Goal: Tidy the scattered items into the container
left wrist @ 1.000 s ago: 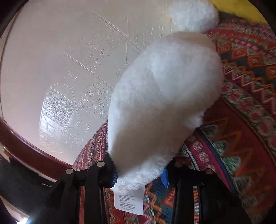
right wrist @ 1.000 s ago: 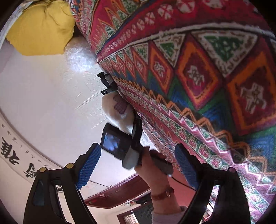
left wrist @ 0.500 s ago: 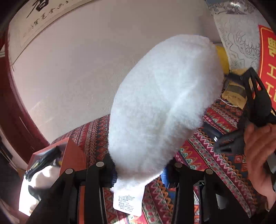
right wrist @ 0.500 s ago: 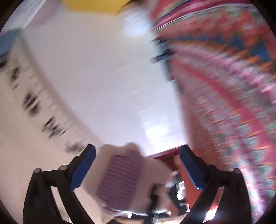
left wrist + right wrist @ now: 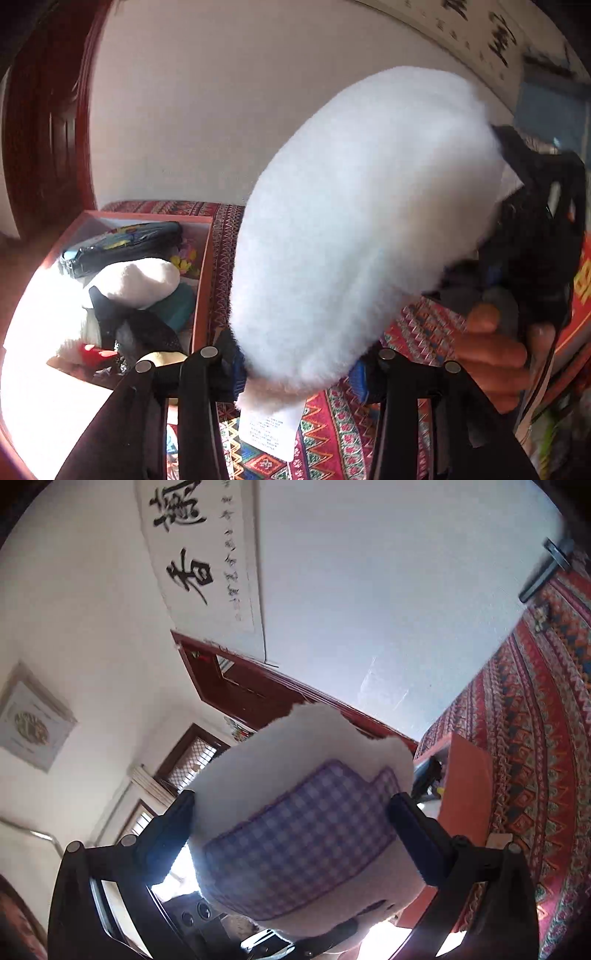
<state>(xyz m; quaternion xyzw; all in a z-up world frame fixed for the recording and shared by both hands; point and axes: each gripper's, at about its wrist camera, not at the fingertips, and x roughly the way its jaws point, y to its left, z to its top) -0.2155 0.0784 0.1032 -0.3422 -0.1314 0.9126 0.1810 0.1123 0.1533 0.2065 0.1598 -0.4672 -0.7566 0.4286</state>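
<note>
My left gripper (image 5: 297, 369) is shut on a big white plush toy (image 5: 354, 229) with a paper tag (image 5: 269, 430), held up in the air over the patterned bedspread (image 5: 332, 435). The orange container box (image 5: 201, 288) stands to the left and holds a dark pouch (image 5: 122, 243), a white plush (image 5: 136, 280) and other items. In the right wrist view my right gripper (image 5: 291, 827) has its pads against both sides of the same plush's end with a purple gingham patch (image 5: 303, 838). The box (image 5: 469, 786) shows just right of it.
The other hand and its black gripper (image 5: 532, 266) fill the right side of the left wrist view. A white wall (image 5: 221, 110), a dark red door frame (image 5: 44, 122) and a calligraphy scroll (image 5: 199, 557) are behind. The bedspread (image 5: 528, 738) runs along the right.
The left gripper has swung the plush from the wall side round toward the box, which now shows close on the left. The right gripper has come up and closed round the plush's gingham end.
</note>
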